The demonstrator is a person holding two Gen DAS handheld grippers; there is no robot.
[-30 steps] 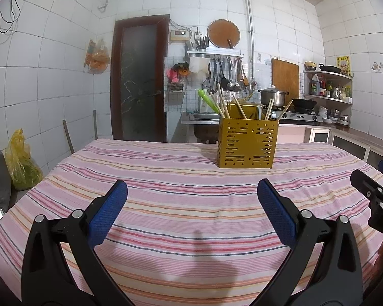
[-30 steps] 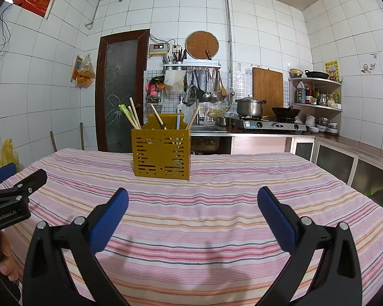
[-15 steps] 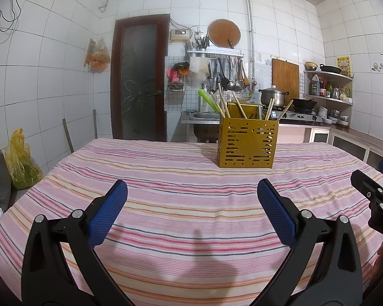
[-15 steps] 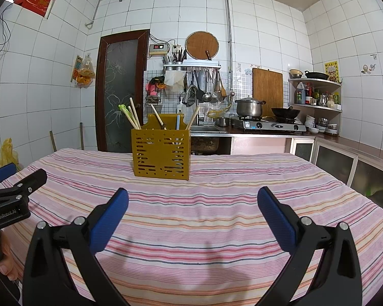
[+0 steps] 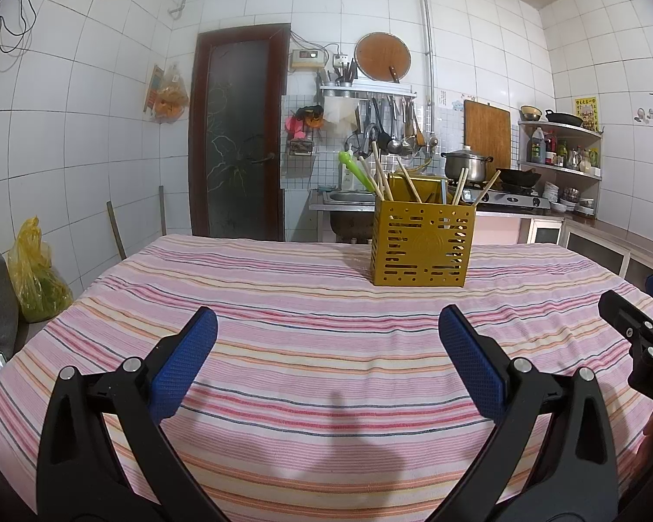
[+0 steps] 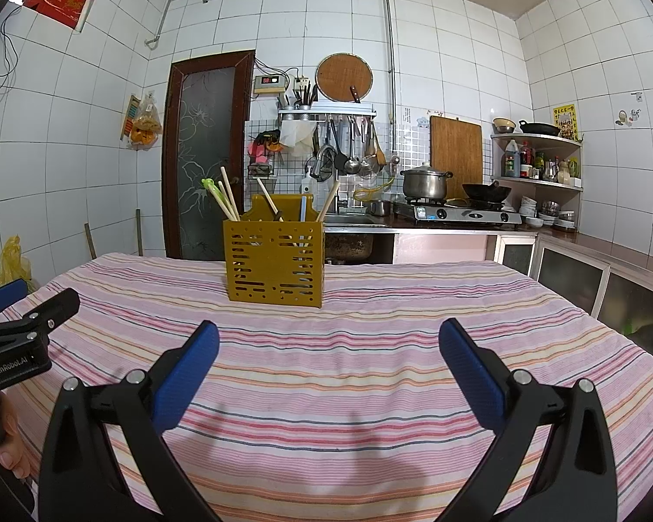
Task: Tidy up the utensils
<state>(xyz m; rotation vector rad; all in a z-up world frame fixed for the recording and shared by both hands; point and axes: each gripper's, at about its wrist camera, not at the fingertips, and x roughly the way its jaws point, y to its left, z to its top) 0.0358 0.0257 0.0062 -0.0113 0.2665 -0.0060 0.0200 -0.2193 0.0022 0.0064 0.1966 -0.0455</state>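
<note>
The right tool (image 6: 328, 354) hangs low over the striped cloth of the surface (image 6: 370, 374), its two blue-padded fingers (image 6: 187, 376) spread wide with nothing between them. Ahead, well apart from the fingertips and a little left of centre, stands a yellow slotted utensil holder (image 6: 274, 263), upright on the cloth. Wooden chopsticks (image 6: 228, 193) lean out of its left side beside a green-tipped utensil (image 6: 211, 187); more sticks and a pale blue handle (image 6: 303, 208) rise from the middle and right. At the left edge the left tool (image 6: 21, 330) reaches in, its black body marked "GenRobot.AI", with part of a hand (image 6: 11, 443) below it.
</note>
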